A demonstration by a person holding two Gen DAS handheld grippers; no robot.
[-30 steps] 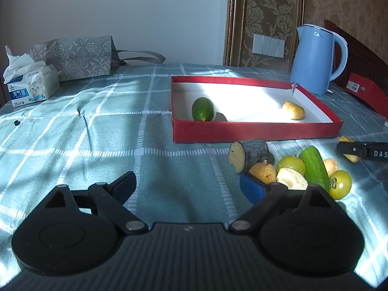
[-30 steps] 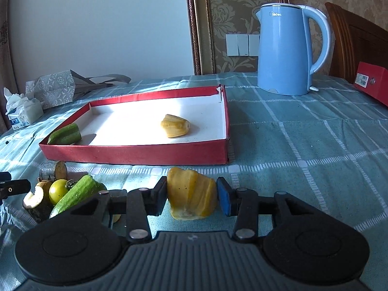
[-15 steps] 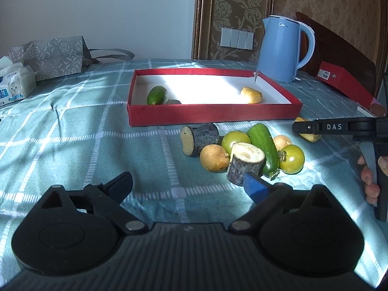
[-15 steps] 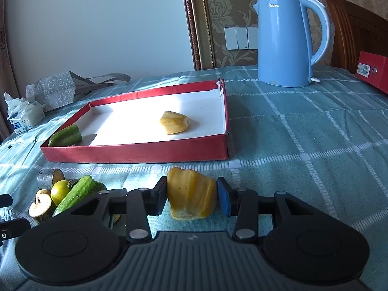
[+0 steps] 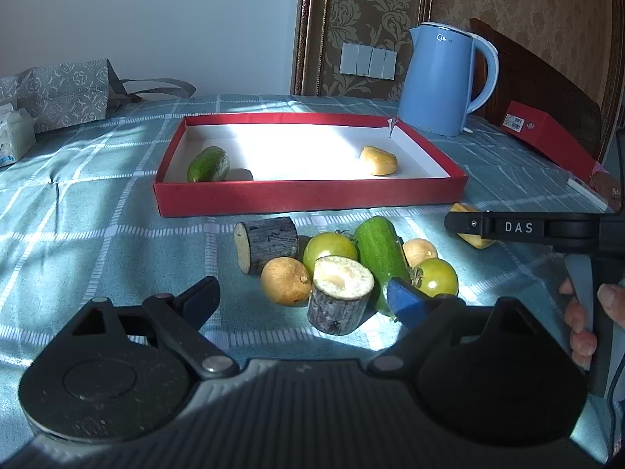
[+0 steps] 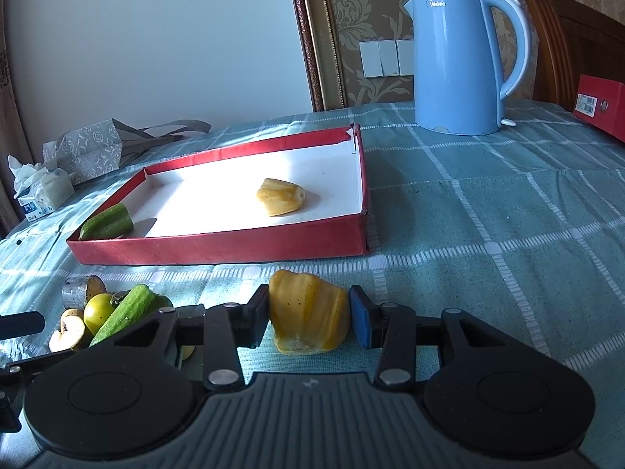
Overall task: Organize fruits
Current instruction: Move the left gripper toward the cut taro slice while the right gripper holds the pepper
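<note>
Fruit heap in front of the red tray, one yellow piece gripped.
The left gripper (image 5: 302, 299) is spread wide, empty, near the fruit pile (image 5: 343, 262) on the counter (image 5: 97, 234); the red tray (image 5: 312, 195) behind holds a cucumber (image 5: 208, 164) and a yellow piece (image 5: 378, 161); the right gripper (image 6: 308, 316) is clenched on another yellow fruit (image 6: 308, 318).

A shallow red cardboard tray with a white floor (image 5: 312, 195) holds a short green cucumber (image 5: 208, 164) at its left end and a lumpy yellow fruit piece (image 5: 378, 161) near its right. Just before it cluster two green tomatoes (image 5: 330, 248), a long cucumber (image 5: 381, 250) and dark-skinned cut stumps (image 5: 339, 299).
</note>
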